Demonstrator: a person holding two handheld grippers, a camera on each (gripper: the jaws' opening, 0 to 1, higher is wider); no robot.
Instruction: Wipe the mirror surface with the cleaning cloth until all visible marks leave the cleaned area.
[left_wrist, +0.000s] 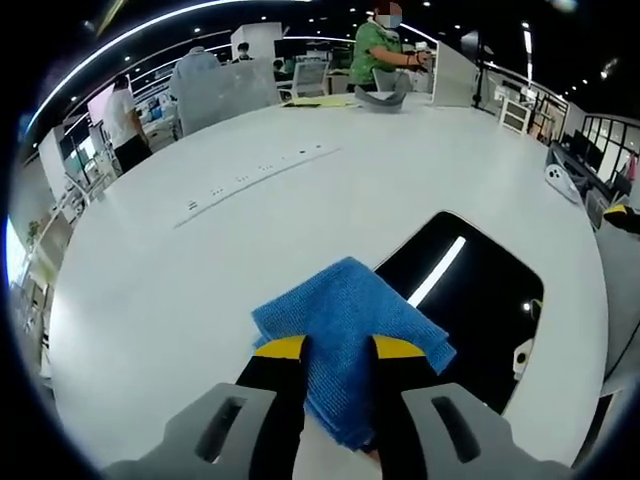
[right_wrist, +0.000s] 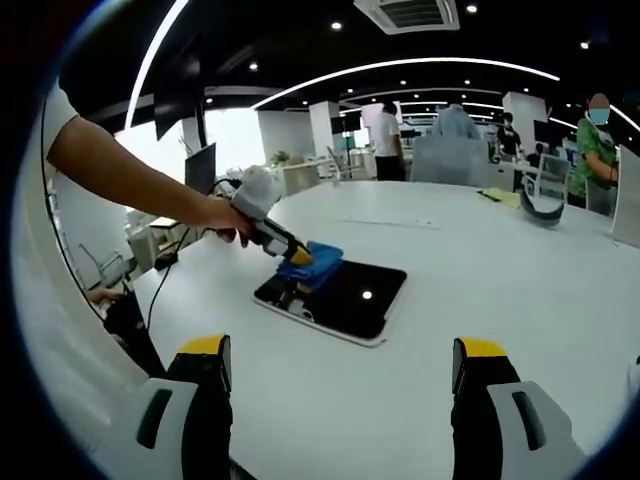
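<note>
A blue cleaning cloth (left_wrist: 345, 340) is pinched between the yellow-tipped jaws of my left gripper (left_wrist: 338, 350), which is shut on it. The cloth hangs over the near-left corner of a dark rectangular mirror (left_wrist: 470, 300) lying flat on the white table. In the right gripper view the mirror (right_wrist: 345, 295) lies in the middle of the table, with the cloth (right_wrist: 312, 262) and the left gripper (right_wrist: 285, 245), held by a person's hand, at its far-left edge. My right gripper (right_wrist: 340, 365) stands open well in front of the mirror, nothing between its jaws.
The white table (left_wrist: 200, 270) is large, with a power strip (left_wrist: 255, 178) set in its surface. A grey headset (right_wrist: 535, 208) lies at the far side. Several people stand beyond the table among desks and monitors. A cable runs off the table edge (right_wrist: 160, 275).
</note>
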